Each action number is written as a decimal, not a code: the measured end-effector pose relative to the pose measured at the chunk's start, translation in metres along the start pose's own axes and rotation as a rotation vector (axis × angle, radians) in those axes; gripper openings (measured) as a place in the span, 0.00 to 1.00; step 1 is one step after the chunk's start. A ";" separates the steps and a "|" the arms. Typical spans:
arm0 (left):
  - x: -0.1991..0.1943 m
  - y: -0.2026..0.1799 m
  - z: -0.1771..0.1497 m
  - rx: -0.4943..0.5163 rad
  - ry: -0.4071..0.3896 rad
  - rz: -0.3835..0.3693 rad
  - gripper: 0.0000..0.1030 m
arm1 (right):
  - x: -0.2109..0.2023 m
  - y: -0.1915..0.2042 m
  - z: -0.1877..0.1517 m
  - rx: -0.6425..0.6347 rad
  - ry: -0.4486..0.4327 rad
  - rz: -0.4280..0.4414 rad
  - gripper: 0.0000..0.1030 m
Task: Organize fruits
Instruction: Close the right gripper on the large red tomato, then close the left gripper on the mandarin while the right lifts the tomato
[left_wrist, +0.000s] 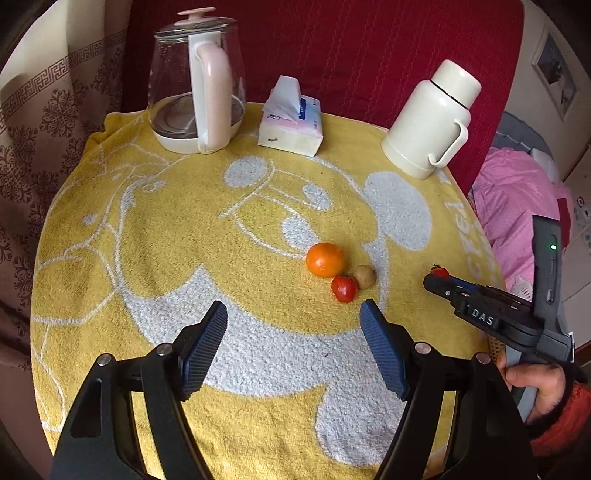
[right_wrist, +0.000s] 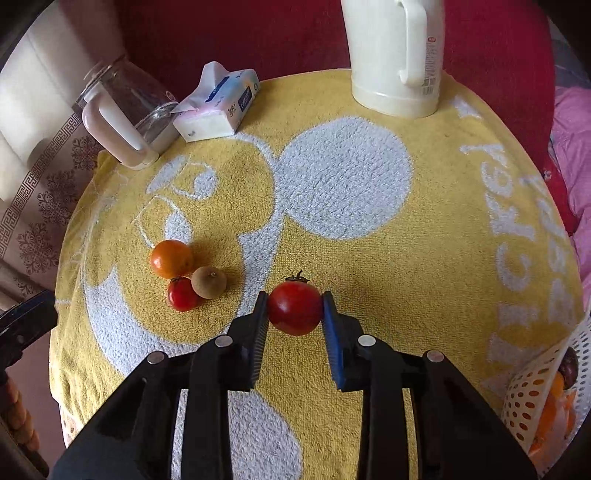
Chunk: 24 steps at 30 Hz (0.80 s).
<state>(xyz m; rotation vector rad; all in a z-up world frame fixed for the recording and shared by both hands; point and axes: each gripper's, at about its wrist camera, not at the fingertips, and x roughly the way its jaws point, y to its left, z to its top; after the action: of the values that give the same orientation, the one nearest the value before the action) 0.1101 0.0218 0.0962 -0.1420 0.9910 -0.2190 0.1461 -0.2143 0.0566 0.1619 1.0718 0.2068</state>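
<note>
We are clamping the right gripper (right_wrist: 295, 312) on a tomato (right_wrist: 294, 308) just above the towel (right_wrist: 443, 258). An orange (right_wrist: 171, 258), a second tomato (right_wrist: 181, 294) and a brown fruit (right_wrist: 208, 282) are waiting, touching. The left gripper (left_wrist: 293, 319) is hanging apart near them. Only the right view is showing the basket (right_wrist: 532, 391) (fruit already inside); only the left is showing the hand (left_wrist: 532, 380).

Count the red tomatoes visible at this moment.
2. One tomato is clamped between the right gripper pads. The other tomato lies on the yellow towel, touching the orange and brown fruit. The basket may hide more.
</note>
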 end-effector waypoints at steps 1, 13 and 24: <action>0.006 -0.002 0.003 0.004 0.007 -0.006 0.72 | -0.004 -0.001 -0.001 0.004 -0.005 0.001 0.28; 0.077 -0.021 0.028 0.017 0.086 -0.045 0.63 | -0.041 -0.017 -0.019 0.057 -0.036 -0.014 0.28; 0.112 -0.024 0.036 0.005 0.126 -0.026 0.48 | -0.060 -0.029 -0.026 0.069 -0.049 -0.020 0.28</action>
<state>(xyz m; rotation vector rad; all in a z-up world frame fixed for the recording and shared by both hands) 0.1969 -0.0289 0.0304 -0.1374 1.1146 -0.2563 0.0985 -0.2565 0.0886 0.2169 1.0318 0.1473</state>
